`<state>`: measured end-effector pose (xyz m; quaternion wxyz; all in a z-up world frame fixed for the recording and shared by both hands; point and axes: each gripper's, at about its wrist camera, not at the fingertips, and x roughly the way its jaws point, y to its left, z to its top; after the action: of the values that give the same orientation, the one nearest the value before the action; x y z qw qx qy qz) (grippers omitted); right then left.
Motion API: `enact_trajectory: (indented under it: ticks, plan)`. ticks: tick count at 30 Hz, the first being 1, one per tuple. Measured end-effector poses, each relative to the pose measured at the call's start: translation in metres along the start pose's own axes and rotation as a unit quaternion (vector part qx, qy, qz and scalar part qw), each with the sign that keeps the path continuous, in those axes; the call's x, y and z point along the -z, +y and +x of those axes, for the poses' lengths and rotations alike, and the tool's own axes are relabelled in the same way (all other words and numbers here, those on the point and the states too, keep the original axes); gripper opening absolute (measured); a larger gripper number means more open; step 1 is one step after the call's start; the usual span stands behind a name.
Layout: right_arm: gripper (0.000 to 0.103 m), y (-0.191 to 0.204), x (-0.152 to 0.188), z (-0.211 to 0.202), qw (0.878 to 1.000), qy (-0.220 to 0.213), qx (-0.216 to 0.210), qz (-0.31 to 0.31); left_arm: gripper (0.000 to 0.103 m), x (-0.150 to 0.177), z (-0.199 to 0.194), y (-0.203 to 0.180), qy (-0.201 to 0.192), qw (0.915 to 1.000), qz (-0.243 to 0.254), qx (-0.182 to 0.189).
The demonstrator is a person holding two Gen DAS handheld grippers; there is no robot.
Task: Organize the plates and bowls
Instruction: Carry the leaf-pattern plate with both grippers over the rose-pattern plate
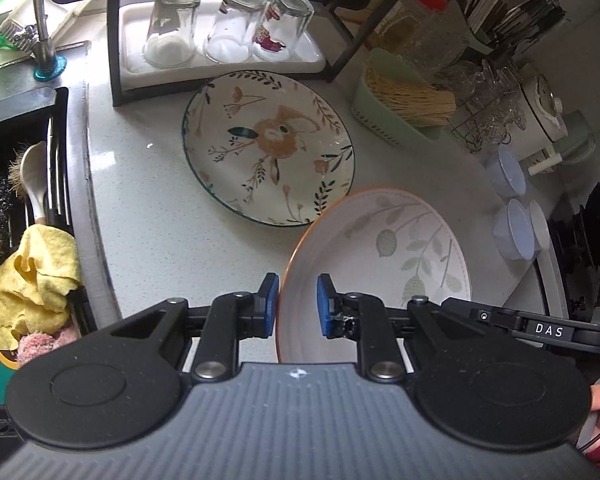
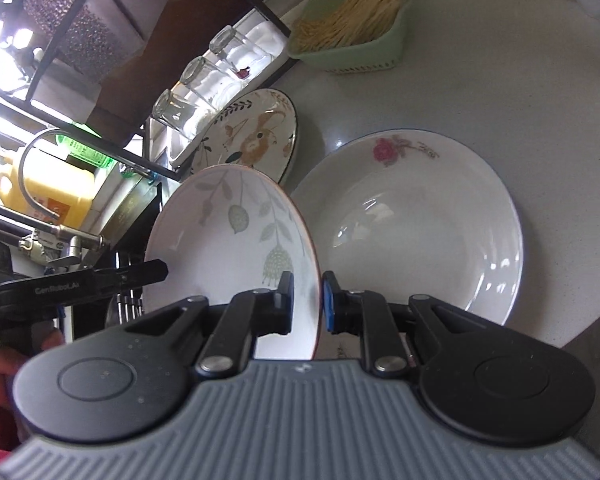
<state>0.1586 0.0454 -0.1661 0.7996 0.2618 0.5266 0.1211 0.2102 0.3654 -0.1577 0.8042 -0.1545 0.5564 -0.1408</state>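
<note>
A: Three plates in sight. Leaf plate [image 2: 236, 240] is lifted and tilted on edge above the surface [image 1: 148, 208]. Rabbit plate [image 1: 268, 148] lies flat further back, near the tray of glasses [image 1: 224, 28]. Rose plate [image 2: 412, 224] lies flat just beside the leaf plate, seen only from the right wrist.

B: Who holds the leaf plate?

A: Both, by the look. Right tool [image 2: 307, 300] straddles the rim, one pad on each face, the near pad touching; I read it as clamped. Left tool [image 1: 298, 304] brackets the opposite rim. One pad touches the outer edge, but a gap shows at the inner pad, so whether it grips I cannot tell.

B: Handling?

A: Glazed ceramic: stiff, brittle, likely slick under the pads, and fairly heavy for a rim pinch. Take hold at the rim, pads well over the lip, never at the very edge.

B: Risk?

A: Slipping out while tilted, or chipping against the rose plate when stacked. Lower it flat and gently.
</note>
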Motion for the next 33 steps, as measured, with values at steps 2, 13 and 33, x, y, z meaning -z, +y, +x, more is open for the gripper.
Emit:
enact_trajectory:
  ticks: [2, 13, 33]
  plan:
    - [0.018, -0.01, -0.001, -0.003, 1.0, 0.001, 0.0, 0.002, 0.023, 0.002, 0.006, -0.011, 0.006, 1.0, 0.005, -0.003]
    - [0.018, -0.048, -0.005, -0.017, 1.0, -0.004, 0.002, 0.002, 0.023, 0.007, 0.037, -0.058, 0.016, 0.9981, 0.042, -0.041]
    - [0.018, -0.064, -0.015, -0.007, 0.998, 0.002, 0.033, -0.049, 0.023, -0.001, 0.08, -0.089, 0.035, 0.9915, 0.091, -0.086]
